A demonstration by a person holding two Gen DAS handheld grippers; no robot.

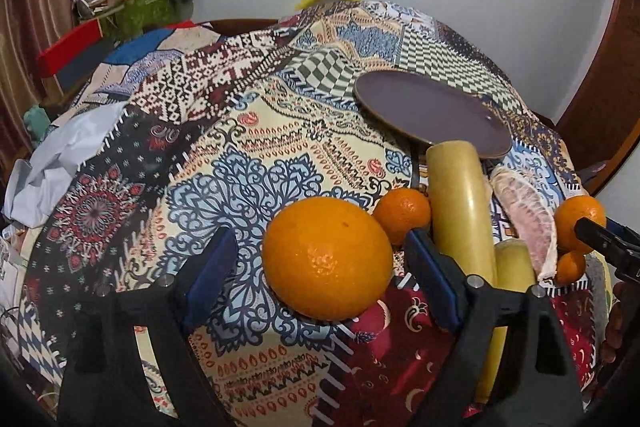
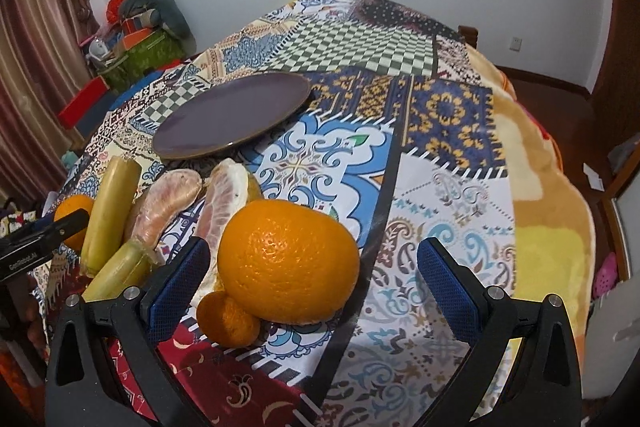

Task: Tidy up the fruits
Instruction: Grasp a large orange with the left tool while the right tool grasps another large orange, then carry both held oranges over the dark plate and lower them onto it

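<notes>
Left gripper [image 1: 320, 279] spread, pads apparently clear of a large round orange [image 1: 327, 258], right gripper [image 2: 314, 287] released around another big orange [image 2: 288, 261], empty dark purple plate [image 2: 232, 115] beyond on patchwork cloth [image 2: 440, 187]

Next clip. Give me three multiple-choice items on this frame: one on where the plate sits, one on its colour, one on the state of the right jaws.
1. The plate sits:
A. inside a basket
B. on the patterned cloth, beyond the large orange
C. on the floor

2. The plate is:
A. white
B. bright green
C. dark purple-brown

3. The jaws of the right gripper are:
A. open, either side of the large orange
B. shut on a knife
C. shut on nothing

Key: B, it lies on the cloth behind the orange; C, its face is dark purple with a brown rim; A, gaps show on both sides of the orange.
</notes>
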